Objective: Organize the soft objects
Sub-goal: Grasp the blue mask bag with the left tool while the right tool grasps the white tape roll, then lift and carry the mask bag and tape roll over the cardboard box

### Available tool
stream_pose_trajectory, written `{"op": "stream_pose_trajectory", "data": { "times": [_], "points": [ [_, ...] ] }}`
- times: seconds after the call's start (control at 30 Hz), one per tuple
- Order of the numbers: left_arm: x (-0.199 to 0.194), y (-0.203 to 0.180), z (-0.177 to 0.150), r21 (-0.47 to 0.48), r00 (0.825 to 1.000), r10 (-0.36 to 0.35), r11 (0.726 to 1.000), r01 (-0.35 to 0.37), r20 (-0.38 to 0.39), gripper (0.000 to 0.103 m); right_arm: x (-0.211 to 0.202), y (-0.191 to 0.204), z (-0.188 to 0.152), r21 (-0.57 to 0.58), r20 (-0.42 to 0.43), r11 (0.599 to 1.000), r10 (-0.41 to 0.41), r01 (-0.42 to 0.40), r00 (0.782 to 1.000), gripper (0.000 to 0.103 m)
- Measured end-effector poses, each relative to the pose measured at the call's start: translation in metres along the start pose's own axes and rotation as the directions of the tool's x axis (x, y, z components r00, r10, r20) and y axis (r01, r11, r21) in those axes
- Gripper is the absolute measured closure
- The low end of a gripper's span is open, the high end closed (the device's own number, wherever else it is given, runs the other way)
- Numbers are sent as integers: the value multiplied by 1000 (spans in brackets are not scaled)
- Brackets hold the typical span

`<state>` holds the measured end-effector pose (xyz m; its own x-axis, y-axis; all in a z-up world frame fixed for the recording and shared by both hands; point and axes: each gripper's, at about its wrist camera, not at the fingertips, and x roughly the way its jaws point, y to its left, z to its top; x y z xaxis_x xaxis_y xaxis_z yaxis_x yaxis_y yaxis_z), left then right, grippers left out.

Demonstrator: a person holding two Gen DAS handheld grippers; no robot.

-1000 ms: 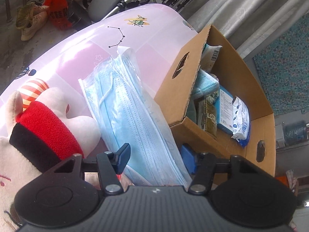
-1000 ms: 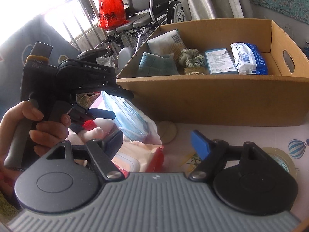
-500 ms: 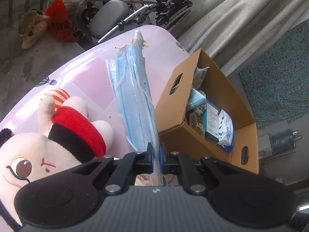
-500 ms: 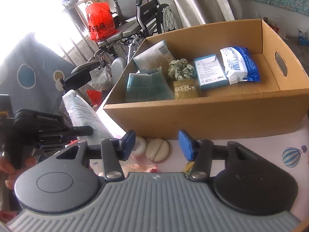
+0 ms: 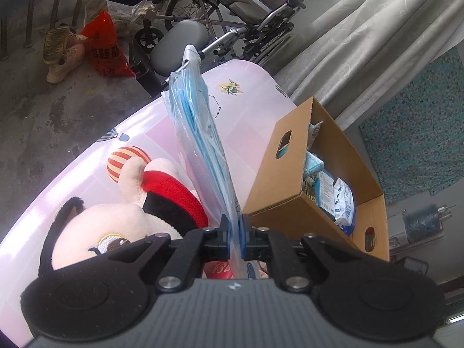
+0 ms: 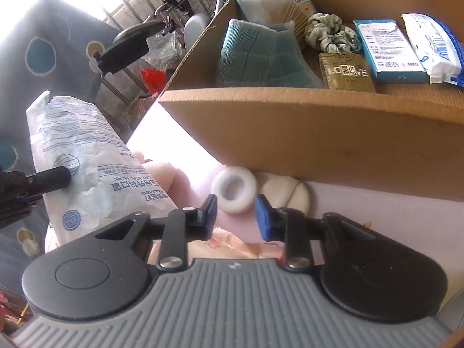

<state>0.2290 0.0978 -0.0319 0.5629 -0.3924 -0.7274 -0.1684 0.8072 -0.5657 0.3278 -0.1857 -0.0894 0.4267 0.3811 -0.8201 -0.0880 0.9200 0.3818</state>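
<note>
I use the cardboard box [image 6: 304, 133] as my landmark, since everything soft is meant to end up inside it. My left gripper [image 5: 235, 233] is clamped on the bottom edge of the pack of surgical masks [image 5: 203, 150], so the flat clear bag stands on edge, raised off the pink tabletop [image 5: 95, 156] just beside the box's short wall with the handle slot; I judge that holding it by one thin edge lets me carry it over the rim and drop it in flat. My right gripper [image 6: 235, 213] is closing with nothing yet between its jaws, its blue pads [image 6: 262, 217] narrowing just in front of the box's long near wall, where a white ring-shaped thing [image 6: 234, 189] and a round cream pad [image 6: 285, 192] lie against the foot of the cardboard; I think I am lining up on the ring next. A pink packet [image 6: 232, 243] lies under that gripper, farther from the box. The plush toy [image 5: 121, 217] with its red and black band rests on the table on the far side of the mask pack from the box, not yet sorted. Inside the box I see a teal knitted cloth [image 6: 261, 55] at the end nearest the masks, a paper-wrapped packet [image 6: 278, 0] leaning on the far wall behind it, then a green scrunchie [image 6: 330, 33], a gold packet [image 6: 345, 72], a blue carton [image 6: 388, 49] and a white and blue wipes pack [image 6: 432, 46], laid in a row with room left near the front.
</note>
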Motion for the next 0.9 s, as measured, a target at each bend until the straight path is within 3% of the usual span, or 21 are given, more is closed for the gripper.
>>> {"op": "stream_pose_trajectory", "data": {
  "times": [0.13,0.57,0.8,0.9],
  "points": [
    [-1,8,-2,-2,1000,-8,1000,8,2,96,20,8,3,-41,-19,998,-38,38,999,85],
    [-3,17,-8,1,1000,-16,1000,16,14,96,50,15,17,-66,-40,989,-139,136,990,84],
    [0,19,-9,2,1000,-7,1000,7,17,96,59,26,16,-145,-26,976,-169,163,985,83],
    [-1,19,-10,-1,999,-10,1000,10,34,97,59,32,13,-180,-18,971,-166,160,986,90]
  ]
}}
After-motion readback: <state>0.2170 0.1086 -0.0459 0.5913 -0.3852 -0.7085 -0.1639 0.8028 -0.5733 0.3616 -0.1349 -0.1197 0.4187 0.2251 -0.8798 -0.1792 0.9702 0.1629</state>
